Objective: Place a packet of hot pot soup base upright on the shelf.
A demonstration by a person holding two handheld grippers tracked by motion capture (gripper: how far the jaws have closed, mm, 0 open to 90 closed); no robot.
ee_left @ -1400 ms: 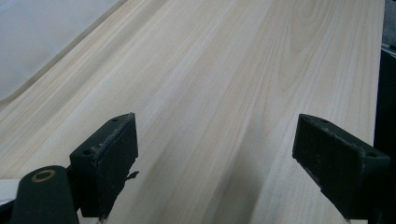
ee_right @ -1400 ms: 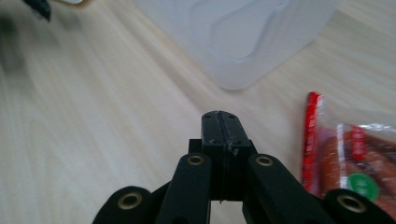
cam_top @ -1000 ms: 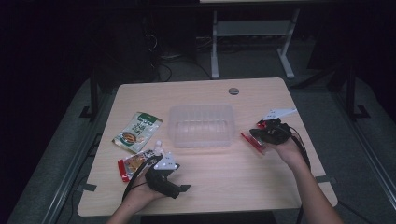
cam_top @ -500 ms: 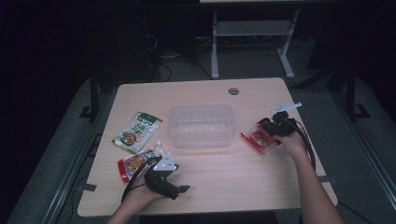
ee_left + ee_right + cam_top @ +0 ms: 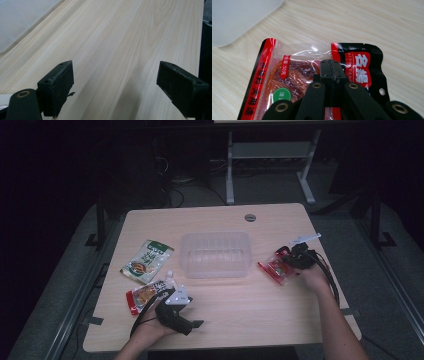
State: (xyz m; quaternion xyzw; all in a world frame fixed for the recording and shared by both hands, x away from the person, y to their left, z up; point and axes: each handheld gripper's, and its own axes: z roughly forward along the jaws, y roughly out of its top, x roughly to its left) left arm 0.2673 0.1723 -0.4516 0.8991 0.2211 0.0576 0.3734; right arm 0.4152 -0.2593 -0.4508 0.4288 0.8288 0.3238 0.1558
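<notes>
Container: one clear plastic tub [image 5: 215,254] at the middle of the worktop [image 5: 250,320], with nothing visible inside.
Packets: three snack packets, all outside the tub; a green one [image 5: 147,261] and a red one [image 5: 146,293] to its left, a red-and-black packet [image 5: 294,80] to its right.
Right hand-held gripper [image 5: 331,65]: jaws clenched together, tips over the red-and-black packet; whether they pinch it, I cannot tell.
Left hand-held gripper [image 5: 116,87]: released, jaws wide apart over bare wood, near the front edge.
Open room: broad bare strips in front of and behind the tub.
</notes>
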